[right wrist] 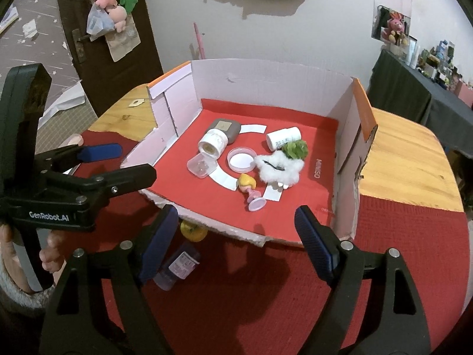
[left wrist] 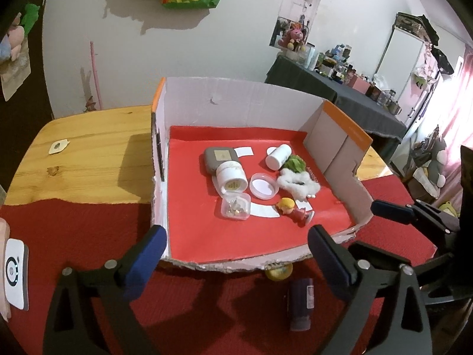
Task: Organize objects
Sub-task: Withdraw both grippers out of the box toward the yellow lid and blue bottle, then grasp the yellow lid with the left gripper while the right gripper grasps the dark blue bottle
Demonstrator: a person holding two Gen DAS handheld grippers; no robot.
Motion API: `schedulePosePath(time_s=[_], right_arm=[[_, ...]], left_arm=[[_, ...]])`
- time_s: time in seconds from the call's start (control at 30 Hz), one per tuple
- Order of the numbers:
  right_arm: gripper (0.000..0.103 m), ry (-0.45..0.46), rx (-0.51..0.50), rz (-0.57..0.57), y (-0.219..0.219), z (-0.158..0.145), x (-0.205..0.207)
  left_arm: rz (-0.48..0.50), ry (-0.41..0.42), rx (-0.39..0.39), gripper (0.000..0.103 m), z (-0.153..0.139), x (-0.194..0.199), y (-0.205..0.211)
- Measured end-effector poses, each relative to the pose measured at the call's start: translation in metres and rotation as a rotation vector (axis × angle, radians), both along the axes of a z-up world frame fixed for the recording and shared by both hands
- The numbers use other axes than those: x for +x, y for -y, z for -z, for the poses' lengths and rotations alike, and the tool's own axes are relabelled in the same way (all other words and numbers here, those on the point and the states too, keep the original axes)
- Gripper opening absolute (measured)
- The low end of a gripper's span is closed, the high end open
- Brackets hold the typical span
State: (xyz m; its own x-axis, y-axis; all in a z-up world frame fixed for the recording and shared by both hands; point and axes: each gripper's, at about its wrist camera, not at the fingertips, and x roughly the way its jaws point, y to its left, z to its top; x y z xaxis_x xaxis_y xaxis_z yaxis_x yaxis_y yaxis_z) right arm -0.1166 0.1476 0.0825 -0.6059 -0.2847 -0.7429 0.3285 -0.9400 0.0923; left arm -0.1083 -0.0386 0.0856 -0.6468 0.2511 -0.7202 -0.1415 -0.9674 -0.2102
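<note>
- On the red cloth (left wrist: pixel 88 230) over the wooden table (left wrist: pixel 88 148) sits the open white cardboard box with a red floor (left wrist: pixel 236 100), holding most of the objects: a grey rounded case (left wrist: pixel 220 159), 2 white cylindrical jars (left wrist: pixel 232 177), a clear round lid (left wrist: pixel 264 185), a clear square plastic container (left wrist: pixel 235 207), a white fluffy toy (left wrist: pixel 297 182) and a small blond figurine in red (left wrist: pixel 294 210).
- Just outside the box's torn front edge lie a purple bottle with a label (right wrist: pixel 177 267) and a small yellow round object (right wrist: pixel 193 230); they look like what is left to put away.
- Both the left gripper (left wrist: pixel 236 254) and the right gripper (right wrist: pixel 236 244) hang in front of the box with fingers spread wide and nothing between them.
- Judging from this, the step in hand is picking up a remaining item.
- The purple bottle lies closest to the right gripper's left finger (right wrist: pixel 158 244), so that hand seems best placed.
- To do it well, straddle the bottle across its narrow width and close on the body rather than the cap.
- Lift clear of the ragged front wall before moving in.
- Set it down in the bare red floor near the front, away from the crowded middle, to avoid toppling the figurine.
</note>
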Motion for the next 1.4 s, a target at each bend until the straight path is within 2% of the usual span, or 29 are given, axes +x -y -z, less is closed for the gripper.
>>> schedulePosePath(time_s=[0.4,0.9,1.03,1.2,1.4], right_arm=[[0.082,0.0,-0.003,-0.02,0.006,0.004,0.024],[0.082,0.095,0.005,-0.088,0.035,0.05,0.036],[0.082,0.116,0.006,-0.082,0.041,0.063,0.03],[0.082,0.109,0.062,-0.065,0.042,0.074,0.028],[0.082,0.084,0.1,0.026,0.018,0.075,0.022]], left_arm=[[-0.002,-0.008,-0.018,0.1,0.0,0.02,-0.001],[0.024,0.008,-0.044,0.1,0.015,0.038,-0.001],[0.017,0.023,-0.046,0.1,0.02,0.037,0.002],[0.016,0.039,-0.043,0.1,0.026,0.035,0.004],[0.028,0.053,-0.047,0.1,0.032,0.033,0.001]])
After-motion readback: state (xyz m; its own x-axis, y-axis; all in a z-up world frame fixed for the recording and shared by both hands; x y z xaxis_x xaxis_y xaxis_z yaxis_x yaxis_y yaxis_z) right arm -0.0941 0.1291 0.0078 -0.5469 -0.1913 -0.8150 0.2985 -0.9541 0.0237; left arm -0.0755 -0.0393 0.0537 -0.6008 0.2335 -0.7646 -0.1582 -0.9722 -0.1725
